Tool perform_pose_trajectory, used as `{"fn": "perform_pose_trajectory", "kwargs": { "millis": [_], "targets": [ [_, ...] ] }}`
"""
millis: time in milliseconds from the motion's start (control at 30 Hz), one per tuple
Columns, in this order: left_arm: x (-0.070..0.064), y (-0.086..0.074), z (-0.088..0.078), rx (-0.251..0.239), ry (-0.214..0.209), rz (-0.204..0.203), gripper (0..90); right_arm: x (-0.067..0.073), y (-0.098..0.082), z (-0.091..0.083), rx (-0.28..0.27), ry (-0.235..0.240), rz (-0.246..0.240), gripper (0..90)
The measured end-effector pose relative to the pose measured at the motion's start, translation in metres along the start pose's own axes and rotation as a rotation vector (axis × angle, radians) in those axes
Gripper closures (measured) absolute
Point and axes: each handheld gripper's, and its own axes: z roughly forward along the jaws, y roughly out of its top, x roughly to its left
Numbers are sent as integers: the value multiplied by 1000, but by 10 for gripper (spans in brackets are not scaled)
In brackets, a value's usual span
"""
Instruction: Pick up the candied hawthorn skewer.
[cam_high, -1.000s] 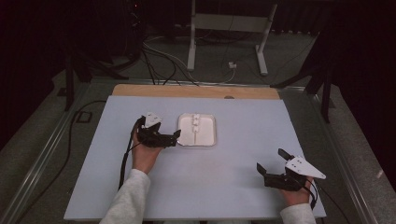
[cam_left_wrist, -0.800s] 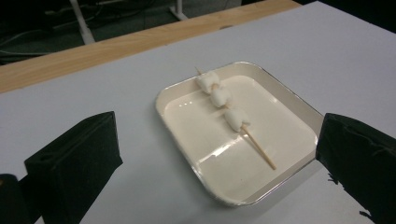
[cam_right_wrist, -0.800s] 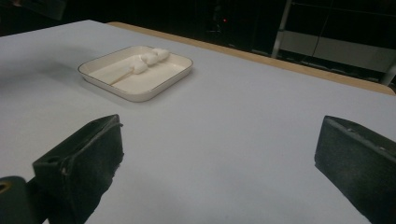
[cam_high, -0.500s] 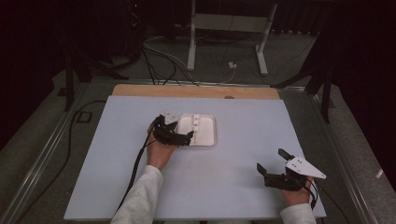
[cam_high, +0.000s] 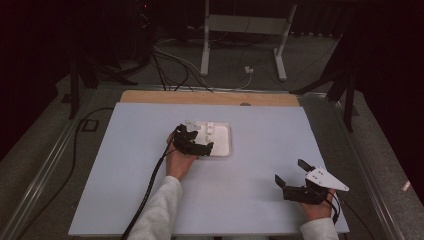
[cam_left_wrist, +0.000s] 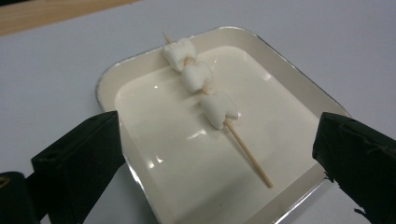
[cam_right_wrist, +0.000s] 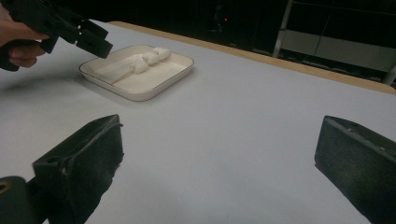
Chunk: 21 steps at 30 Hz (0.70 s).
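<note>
White tabletop (cam_high: 125, 170) | left gripper (cam_high: 199, 145) spread over tray (cam_left_wrist: 299, 79) — marshmallow skewer (cam_left_wrist: 212, 105) at frame centre, ungrasped | right gripper (cam_high: 292, 179) spread, lower right — pickup pending

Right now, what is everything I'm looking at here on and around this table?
Tray: one, cream with a silvery rim, middle of the table.
Skewer: one, wooden, lying in the tray.
Marshmallows: three, white, threaded on the skewer.
Table: one, pale top with a wooden far edge.
Cables: several, on the floor beyond the table.
Left gripper: one, black, open over the tray's near edge.
Right gripper: one, black, open, near right corner.
</note>
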Motion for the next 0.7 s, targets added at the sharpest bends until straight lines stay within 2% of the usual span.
{"fn": "perform_pose_trajectory", "kwargs": {
  "millis": [167,300,367,433,567,700],
  "targets": [
    [-3,0,8,21,-15,-4,57,0,0,0,2,0,-1,12],
    [-8,1,15,44,-4,11,102,0,0,1,4,-1,-3,12],
    [-14,1,20,65,29,51,160,0,0,1,3,-1,-3,12],
    [-17,0,23,79,36,70,183,0,0,0,3,-1,-3,12],
    [-21,-2,27,116,51,117,310,-1,0,0,3,-1,-1,12],
    [-18,-2,26,122,21,108,440,-1,0,0,3,-1,-2,12]
  ]
}}
